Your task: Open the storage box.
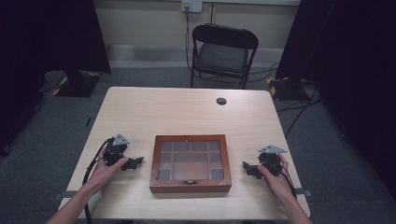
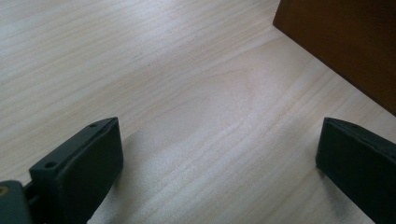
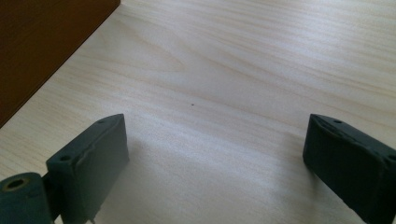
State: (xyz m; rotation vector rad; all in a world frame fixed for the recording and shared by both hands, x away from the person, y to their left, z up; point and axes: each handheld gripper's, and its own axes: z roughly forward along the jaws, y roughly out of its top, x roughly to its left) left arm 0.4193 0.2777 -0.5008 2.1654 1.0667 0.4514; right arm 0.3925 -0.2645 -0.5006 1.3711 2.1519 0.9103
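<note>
while a closed wooden box point(image 1: 190, 185) is centred on the table point(image 1: 187, 109), the left gripper point(image 1: 136, 162) and right gripper point(image 1: 246, 166) are held beside it, jaws spread.

1. The left gripper point(image 1: 135, 162) is a black, blocky tool with a grey three-cornered plate point(image 1: 121, 139) on top; it sits left of the wooden box point(image 1: 190, 163).
2. A black cable point(image 1: 92, 167) trails from it toward the table's near edge, on the side away from the box.
3. The right gripper point(image 1: 249, 169), right of the box, is likewise black, with its own grey three-cornered plate point(image 1: 272, 149).
4. Thin black cables point(image 1: 287, 179) run along the right hand point(image 1: 275, 179).
5. Both forearms are bare; no sleeves show.
6. Up close, each jaw is a flat, matte black rectangular pad with small round holes near its corners.
7. Beside the right gripper's jaw nearest the box sits a dark cylinder point(image 3: 18, 196) with a brass-coloured hole.
</note>
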